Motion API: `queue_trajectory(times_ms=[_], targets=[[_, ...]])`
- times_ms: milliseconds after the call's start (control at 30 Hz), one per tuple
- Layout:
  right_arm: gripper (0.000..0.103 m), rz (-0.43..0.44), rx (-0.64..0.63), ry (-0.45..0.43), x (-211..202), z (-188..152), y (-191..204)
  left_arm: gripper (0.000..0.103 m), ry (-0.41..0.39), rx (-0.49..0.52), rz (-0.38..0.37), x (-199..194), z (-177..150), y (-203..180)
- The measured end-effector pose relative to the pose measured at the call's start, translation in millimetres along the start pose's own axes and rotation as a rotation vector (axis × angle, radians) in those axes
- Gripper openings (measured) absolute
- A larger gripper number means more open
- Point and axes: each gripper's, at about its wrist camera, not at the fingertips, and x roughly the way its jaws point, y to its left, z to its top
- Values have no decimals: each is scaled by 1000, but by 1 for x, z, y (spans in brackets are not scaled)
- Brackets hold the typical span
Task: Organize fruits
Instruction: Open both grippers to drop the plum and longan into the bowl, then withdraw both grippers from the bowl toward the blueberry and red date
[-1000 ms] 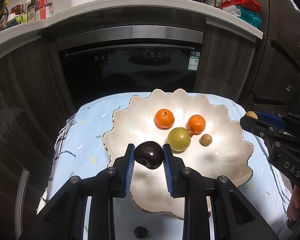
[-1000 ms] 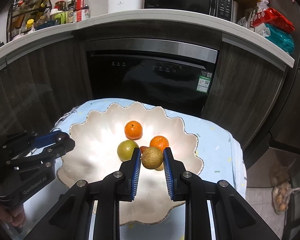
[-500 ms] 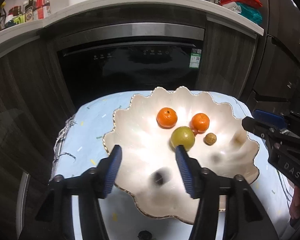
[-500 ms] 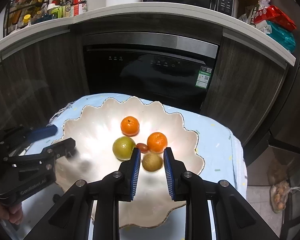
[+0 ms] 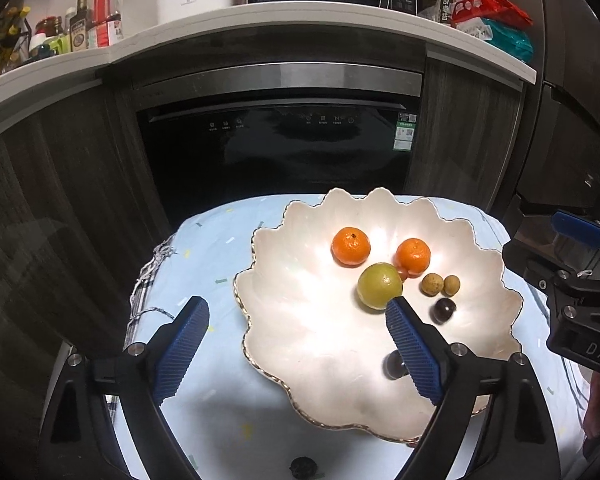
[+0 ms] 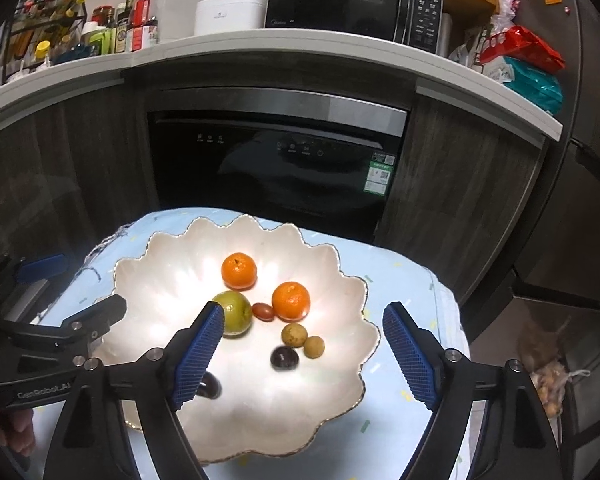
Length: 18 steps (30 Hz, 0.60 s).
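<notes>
A white scalloped bowl (image 5: 260, 240) (image 6: 160, 272) on a light blue cloth holds two oranges (image 5: 350, 246) (image 6: 239, 271), a green fruit (image 5: 379, 286) (image 6: 233, 312), a small red fruit (image 6: 263, 311), two small brown fruits (image 5: 432, 284) (image 6: 294, 334) and a dark plum (image 5: 444, 311) (image 6: 284, 358). A second dark fruit (image 5: 394, 364) (image 6: 208, 386) lies half hidden behind a finger. My left gripper (image 5: 296, 305) hangs over the bowl's near left rim, jaws opening, holding nothing. My right gripper (image 6: 304, 312) hangs over the bowl's near right side, jaws opening, with nothing gripped.
The cloth-covered table (image 5: 204, 248) stands before a black oven door (image 5: 276, 152) and dark cabinets. A small dark thing (image 5: 303, 467) lies on the cloth at the near edge. Bottles (image 6: 136, 28) and a microwave (image 6: 352, 4) stand on the counter. A bag (image 6: 548, 376) lies on the floor at right.
Both grippers have gone from shut to wide open. The dark plum left the left jaws and the brown fruit left the right jaws; both now lie in the bowl.
</notes>
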Motion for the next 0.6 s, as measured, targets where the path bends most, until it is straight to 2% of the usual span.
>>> queue_trajectory(times_ms=[600], targets=[[83, -12, 38, -34, -31, -3, 4, 93, -47, -13, 20, -39, -3, 6]])
